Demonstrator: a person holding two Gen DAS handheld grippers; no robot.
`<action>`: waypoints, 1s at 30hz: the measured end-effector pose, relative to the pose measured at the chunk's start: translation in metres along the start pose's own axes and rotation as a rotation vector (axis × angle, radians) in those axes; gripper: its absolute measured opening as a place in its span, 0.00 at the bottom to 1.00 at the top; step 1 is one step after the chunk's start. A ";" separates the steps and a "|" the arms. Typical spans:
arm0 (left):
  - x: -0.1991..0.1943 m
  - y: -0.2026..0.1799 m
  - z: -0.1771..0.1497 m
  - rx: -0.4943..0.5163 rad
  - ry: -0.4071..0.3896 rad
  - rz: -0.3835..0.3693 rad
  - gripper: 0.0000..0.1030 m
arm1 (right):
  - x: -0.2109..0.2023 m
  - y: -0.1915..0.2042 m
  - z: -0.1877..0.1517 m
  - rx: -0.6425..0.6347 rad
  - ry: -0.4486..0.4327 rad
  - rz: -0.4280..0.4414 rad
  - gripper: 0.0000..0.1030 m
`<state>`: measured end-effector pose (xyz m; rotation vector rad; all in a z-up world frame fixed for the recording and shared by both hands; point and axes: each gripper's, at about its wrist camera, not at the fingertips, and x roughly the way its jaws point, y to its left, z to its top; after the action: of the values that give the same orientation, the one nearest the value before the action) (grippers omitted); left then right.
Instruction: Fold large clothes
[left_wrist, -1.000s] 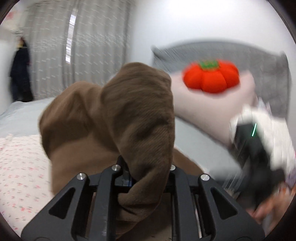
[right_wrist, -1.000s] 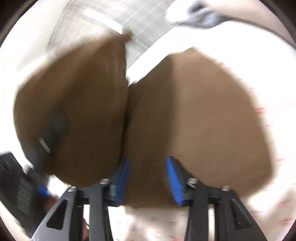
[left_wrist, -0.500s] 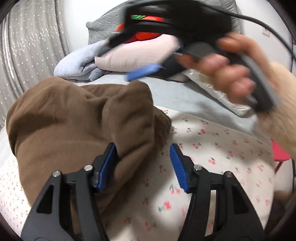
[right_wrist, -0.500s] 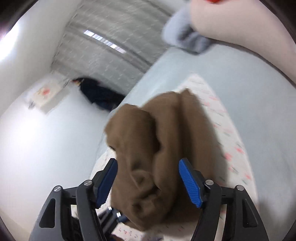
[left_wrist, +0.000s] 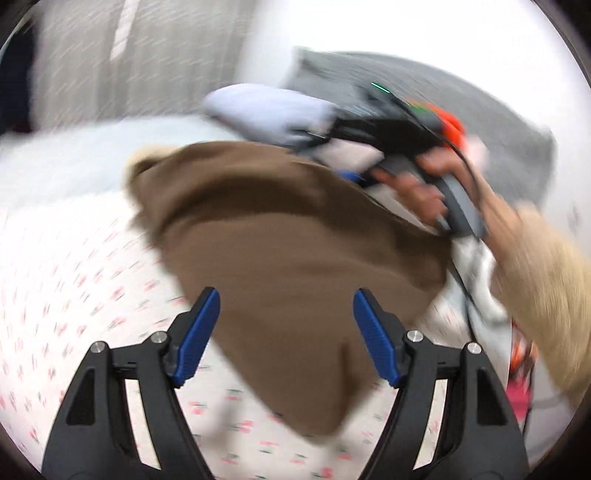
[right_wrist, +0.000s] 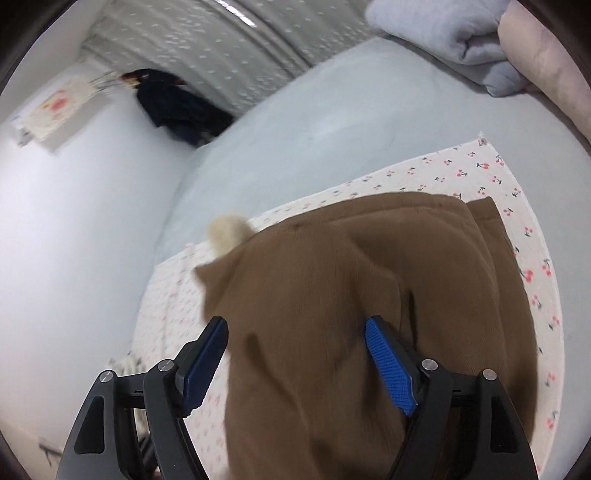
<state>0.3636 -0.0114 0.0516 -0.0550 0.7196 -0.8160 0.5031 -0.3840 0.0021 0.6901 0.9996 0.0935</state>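
Note:
A brown garment (left_wrist: 280, 251) lies in a folded heap on the cherry-print sheet (left_wrist: 74, 288). A pale fluffy bit (right_wrist: 227, 236) shows at its far corner. My left gripper (left_wrist: 286, 332) is open with blue pads, hovering over the garment's near part. My right gripper (right_wrist: 295, 362) is open too, its jaws wide over the garment (right_wrist: 351, 314). In the left wrist view the right gripper (left_wrist: 406, 147) shows at the garment's far right side, held by a hand. The left view is blurred.
The cherry-print sheet (right_wrist: 480, 170) lies on a pale grey bed (right_wrist: 314, 122). A folded pale blue blanket (right_wrist: 443, 33) and a pink pillow (right_wrist: 546, 66) lie at the head. An orange cushion (left_wrist: 450, 125) and a grey headboard (left_wrist: 517, 122) are behind. Dark clothes (right_wrist: 173, 103) hang by the curtain.
My left gripper let go of the brown garment and opened wide. The garment dropped from a held-up bunch to a flatter heap on the sheet. The right gripper stayed open.

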 end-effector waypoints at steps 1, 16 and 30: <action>0.003 0.018 0.002 -0.062 -0.006 0.005 0.73 | 0.009 0.000 0.003 0.012 -0.003 -0.021 0.77; 0.076 0.032 -0.012 -0.327 0.066 -0.141 0.93 | -0.067 -0.148 -0.023 0.232 -0.236 -0.130 0.04; 0.117 0.043 -0.036 -0.610 0.262 -0.266 0.88 | -0.045 -0.173 -0.112 0.265 0.089 0.123 0.88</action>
<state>0.4241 -0.0538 -0.0553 -0.6121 1.2092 -0.8376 0.3482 -0.4814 -0.1027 0.9975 1.0647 0.1013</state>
